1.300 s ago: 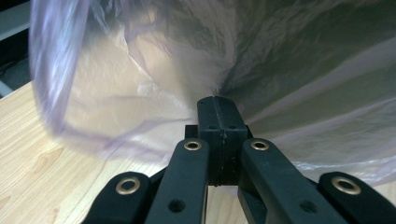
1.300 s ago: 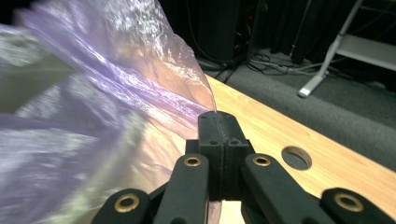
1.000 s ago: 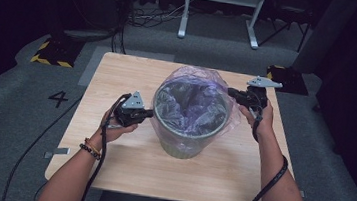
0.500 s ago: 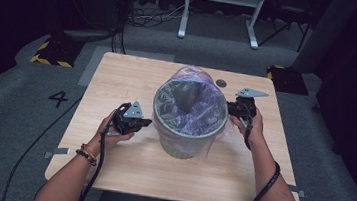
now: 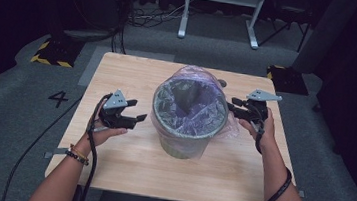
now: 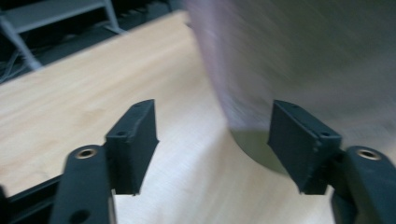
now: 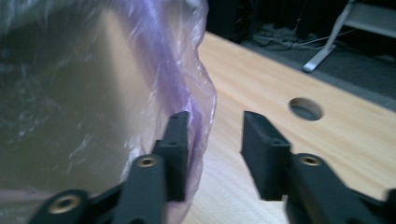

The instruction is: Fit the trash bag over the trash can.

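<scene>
A grey bin [image 5: 182, 143] lined with a thin purple bag [image 5: 191, 99] stands at the middle of the wooden table [image 5: 134, 75]. My left gripper [image 5: 137, 119] hovers just left of the bin, its jaws having just been opening, with nothing pinched. In the left gripper view the blurred bin wall [image 6: 327, 56] rises beyond the open left gripper [image 6: 212, 109]. My right gripper [image 5: 233, 109] sits by the bin's right rim, its jaws also having just been opening. In the right gripper view, with the right gripper [image 7: 215, 116] open, a fold of the bag [image 7: 201, 79] hangs beside the left jaw, unpressed.
A round cable hole [image 7: 306, 108] is cut in the tabletop behind the bin, also seen as the hole [image 5: 222, 83] from above. A white metal stand [image 5: 221, 9] and cables lie on the floor beyond the table. Dark floor surrounds the table.
Both grippers were shut at the bag's rim a second ago. They have opened and drawn back from the bin, the left toward the person, the right downward.
</scene>
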Action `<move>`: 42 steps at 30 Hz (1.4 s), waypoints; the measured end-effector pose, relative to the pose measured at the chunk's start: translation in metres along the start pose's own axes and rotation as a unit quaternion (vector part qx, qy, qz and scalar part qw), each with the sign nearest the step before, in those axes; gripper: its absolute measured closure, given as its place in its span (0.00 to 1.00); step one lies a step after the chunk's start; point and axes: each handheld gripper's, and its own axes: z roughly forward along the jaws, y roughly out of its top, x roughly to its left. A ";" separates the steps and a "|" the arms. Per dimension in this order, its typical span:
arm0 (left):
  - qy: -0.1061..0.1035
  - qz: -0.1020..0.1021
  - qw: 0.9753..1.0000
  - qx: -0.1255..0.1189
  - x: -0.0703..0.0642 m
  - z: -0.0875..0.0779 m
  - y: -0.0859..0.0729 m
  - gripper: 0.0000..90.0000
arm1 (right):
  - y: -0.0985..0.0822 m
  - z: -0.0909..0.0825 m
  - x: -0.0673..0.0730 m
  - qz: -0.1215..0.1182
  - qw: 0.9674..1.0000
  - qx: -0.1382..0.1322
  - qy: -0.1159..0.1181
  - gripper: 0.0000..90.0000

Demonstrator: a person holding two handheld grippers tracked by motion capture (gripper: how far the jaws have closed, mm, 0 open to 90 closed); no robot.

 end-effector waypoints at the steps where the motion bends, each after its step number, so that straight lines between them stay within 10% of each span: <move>1: -0.015 -0.008 1.000 -0.011 0.003 -0.001 0.002 0.35 | 0.002 -0.003 -0.001 0.002 1.000 -0.004 -0.003 0.57; 11: -0.092 0.032 0.995 0.020 -0.035 0.008 -0.006 0.23 | 0.017 -0.038 0.006 -0.003 0.998 -0.061 0.006 0.50; 22: -0.083 0.051 0.994 0.046 -0.046 0.024 -0.010 0.36 | -0.012 -0.066 0.035 -0.074 0.991 -0.034 0.110 0.29; 27: -0.068 0.068 0.993 0.062 -0.049 0.030 -0.009 0.60 | -0.028 -0.060 0.048 -0.087 0.985 -0.024 0.145 0.26; 33: -0.076 0.073 0.993 0.051 -0.045 0.035 -0.009 1.00 | -0.040 -0.041 0.059 -0.078 0.991 -0.010 0.104 0.66; 42: -0.083 0.087 0.990 0.075 -0.045 0.042 -0.013 1.00 | -0.054 -0.035 0.066 -0.069 0.989 -0.031 0.127 1.00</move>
